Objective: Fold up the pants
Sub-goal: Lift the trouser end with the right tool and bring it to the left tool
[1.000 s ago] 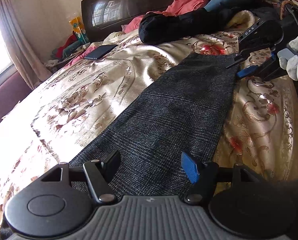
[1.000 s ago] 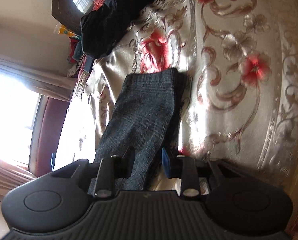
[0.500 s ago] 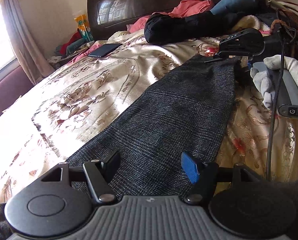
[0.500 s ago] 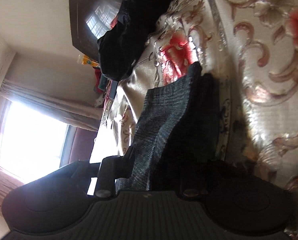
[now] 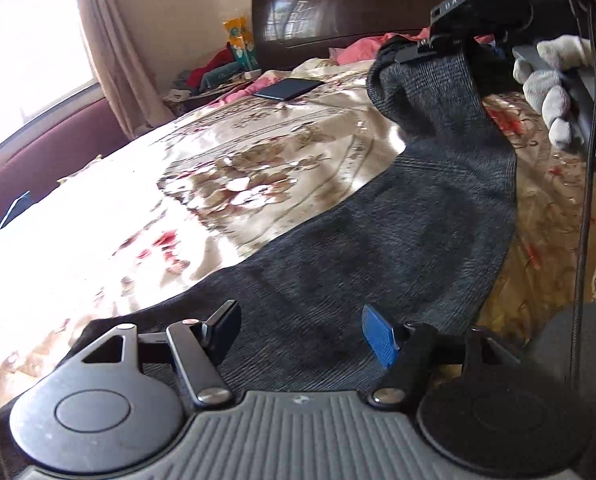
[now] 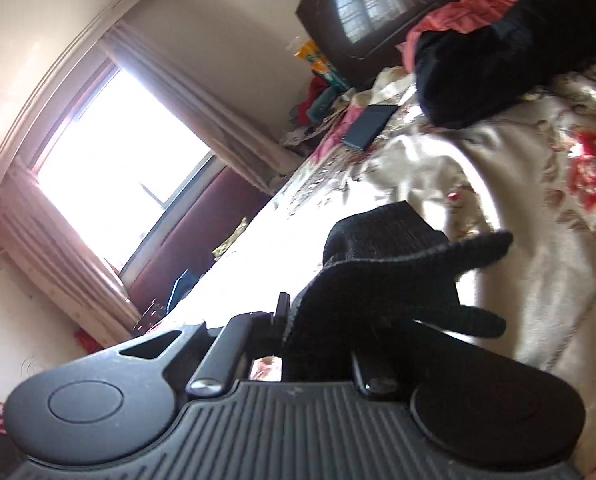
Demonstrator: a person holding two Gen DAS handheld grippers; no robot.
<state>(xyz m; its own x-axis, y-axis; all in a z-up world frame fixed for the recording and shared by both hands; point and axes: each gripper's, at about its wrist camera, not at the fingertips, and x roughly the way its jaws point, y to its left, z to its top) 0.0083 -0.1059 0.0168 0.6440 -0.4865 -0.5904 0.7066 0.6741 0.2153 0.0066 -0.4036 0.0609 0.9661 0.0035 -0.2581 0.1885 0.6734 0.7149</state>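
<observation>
Pants (image 5: 378,248) on floral bedspread (image 5: 238,168); cuff end now lifted, pinched by right gripper (image 5: 426,50). Left gripper (image 5: 300,330) spread over apparently waist end. Fold-over begun.

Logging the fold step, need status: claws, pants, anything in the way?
Right claw shut on pants, far end lifted off bedspread. Left claw open over near end. Phone and black garment lie clear of pants.

Harsh daylight through window (image 6: 110,160) blows out bedspread (image 5: 98,232) highlights; pants (image 6: 378,280) fall into backlit silhouette; fisheye bends edges, slight motion blur.
</observation>
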